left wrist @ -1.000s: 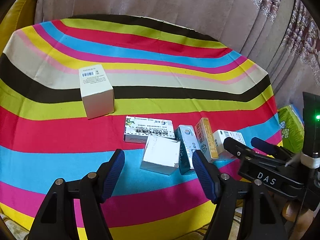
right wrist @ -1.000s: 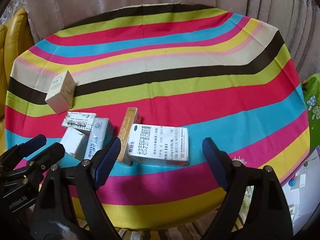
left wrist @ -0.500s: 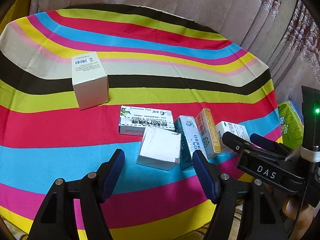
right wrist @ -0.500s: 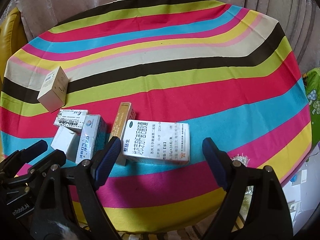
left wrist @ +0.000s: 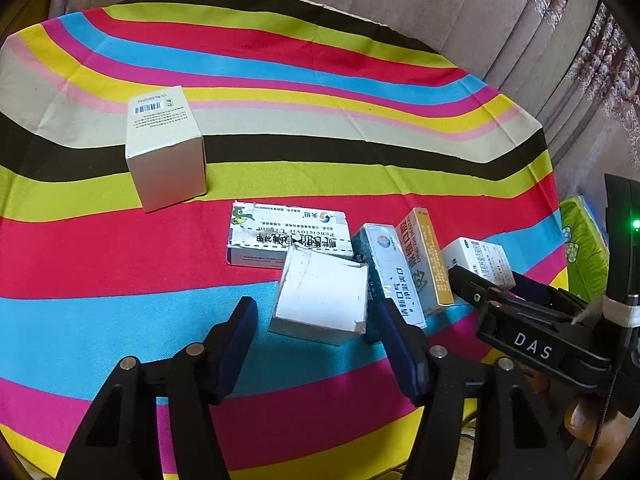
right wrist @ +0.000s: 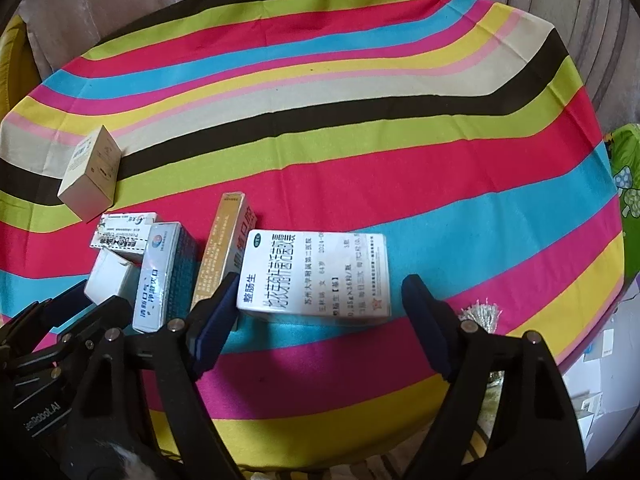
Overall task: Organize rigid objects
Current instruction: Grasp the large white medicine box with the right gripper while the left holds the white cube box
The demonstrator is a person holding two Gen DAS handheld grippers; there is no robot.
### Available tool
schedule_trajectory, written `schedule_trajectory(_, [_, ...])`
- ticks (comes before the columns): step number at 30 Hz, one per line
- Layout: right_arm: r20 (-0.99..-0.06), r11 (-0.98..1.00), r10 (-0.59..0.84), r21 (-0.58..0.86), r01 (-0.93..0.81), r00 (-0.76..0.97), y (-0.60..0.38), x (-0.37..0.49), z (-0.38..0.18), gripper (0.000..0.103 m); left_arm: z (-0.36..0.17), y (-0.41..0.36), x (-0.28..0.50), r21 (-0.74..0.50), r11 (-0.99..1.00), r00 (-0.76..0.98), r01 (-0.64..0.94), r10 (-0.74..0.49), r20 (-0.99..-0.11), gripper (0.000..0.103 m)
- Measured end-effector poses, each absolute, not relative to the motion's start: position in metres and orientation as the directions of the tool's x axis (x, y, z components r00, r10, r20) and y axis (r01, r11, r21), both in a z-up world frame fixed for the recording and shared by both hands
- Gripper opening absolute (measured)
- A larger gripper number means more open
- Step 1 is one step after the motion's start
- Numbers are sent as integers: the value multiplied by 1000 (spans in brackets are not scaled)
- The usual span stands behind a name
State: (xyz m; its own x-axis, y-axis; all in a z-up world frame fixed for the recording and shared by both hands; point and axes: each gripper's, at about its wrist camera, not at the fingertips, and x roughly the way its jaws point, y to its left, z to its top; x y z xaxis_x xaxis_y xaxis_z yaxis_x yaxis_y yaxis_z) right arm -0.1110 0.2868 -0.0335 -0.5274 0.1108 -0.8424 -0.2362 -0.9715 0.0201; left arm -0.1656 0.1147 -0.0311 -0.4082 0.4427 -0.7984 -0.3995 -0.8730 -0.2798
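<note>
The left tool [left wrist: 316, 332], jaws just narrowing but gripping nothing, straddles a small white box [left wrist: 320, 300]. The right tool [right wrist: 316, 312], likewise closing and empty, frames a large white carton [right wrist: 316, 276]. Six light, stiff cardboard boxes (crushable; grip flat sides) sit on the striped desk [left wrist: 360, 92].

A round table under a striped cloth [right wrist: 360, 120] carries six cartons. A cream box [left wrist: 166, 148] stands apart toward the far left, while a flat white carton [left wrist: 288, 236], a plain white box [left wrist: 322, 300], a blue-edged carton [left wrist: 394, 276] and a yellow carton [left wrist: 426, 260] crowd together. A wide white carton [right wrist: 320, 276] lies just beside the yellow one.
</note>
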Motion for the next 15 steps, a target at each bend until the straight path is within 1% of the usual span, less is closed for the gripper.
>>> schedule_trajectory(1, [-843,-971,111,20,-237,-526,287,-111,-34,80,-32,115,-166,-280,-873,-406,-399,442,-800,58])
schedule_trajectory(3, [-844,-971,114,16,-237,-525,286,-111,-35,77,-33,115,-167,-281,-873,-401,-399,442,-803,52])
schedule_trajectory(4, [-844,-972,116,13,-236,-524,286,-111,-36,74,-34,115,-166,-280,-873,-400,-400,441,-803,52])
schedule_trajectory(15, [-833,-973,134,-7,-231,-536,280,-107,-35,73,-31,117,-162,-253,-878,-430,-406,428,-795,51])
